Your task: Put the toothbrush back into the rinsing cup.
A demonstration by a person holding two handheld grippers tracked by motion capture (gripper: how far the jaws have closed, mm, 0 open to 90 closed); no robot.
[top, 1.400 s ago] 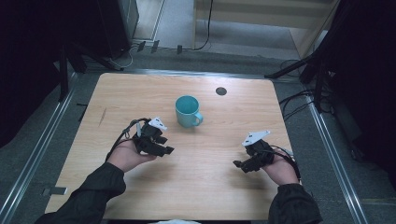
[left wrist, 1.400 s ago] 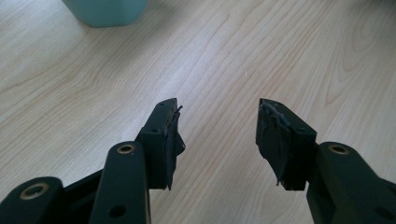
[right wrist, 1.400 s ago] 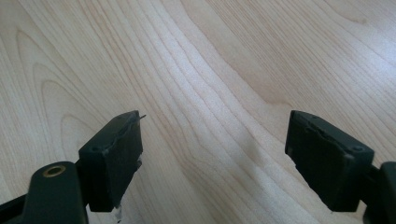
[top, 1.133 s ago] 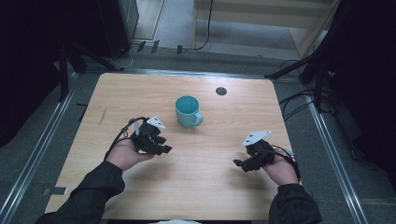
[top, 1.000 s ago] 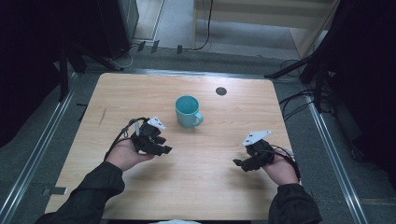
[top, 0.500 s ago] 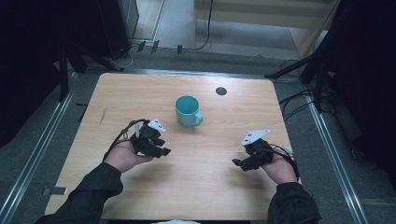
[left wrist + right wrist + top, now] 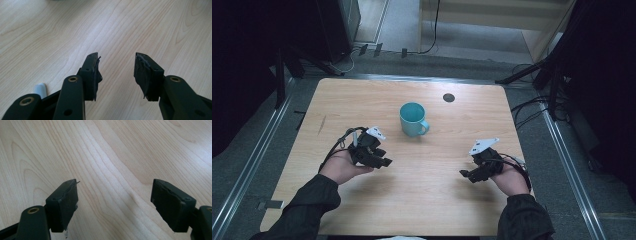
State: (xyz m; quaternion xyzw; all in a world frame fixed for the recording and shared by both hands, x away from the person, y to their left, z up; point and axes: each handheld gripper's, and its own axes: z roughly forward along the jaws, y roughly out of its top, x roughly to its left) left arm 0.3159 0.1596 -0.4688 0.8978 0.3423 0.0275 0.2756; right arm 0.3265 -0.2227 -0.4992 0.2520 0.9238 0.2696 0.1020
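Both grippers sit low over the table [image 7: 362,100] with nothing between their jaws. The left gripper [image 7: 383,161] has its jaws parted about halfway, bare wood showing in the gap in the left gripper view; the right gripper [image 7: 464,174] stands wider, likewise over bare wood in the right gripper view. The mug [image 7: 413,119], teal and upright, stands near the table's middle, beyond both grippers and between them, somewhat closer to the left one and apart from each. Its handle [image 7: 425,128] points toward the right gripper's side and slightly toward the person. A small dark disc [image 7: 448,97] lies farther back, well clear. Judgement: the step in hand is the approach to the mug, not yet begun. To do it well, the right gripper seems better placed for the handle, and its wide opening suits that or the wall. The left would need to spread further before taking the body. Bring the jaws in level, straddle the chosen part squarely, and close only once both pads face it, since a glancing touch could tip or spin the mug.
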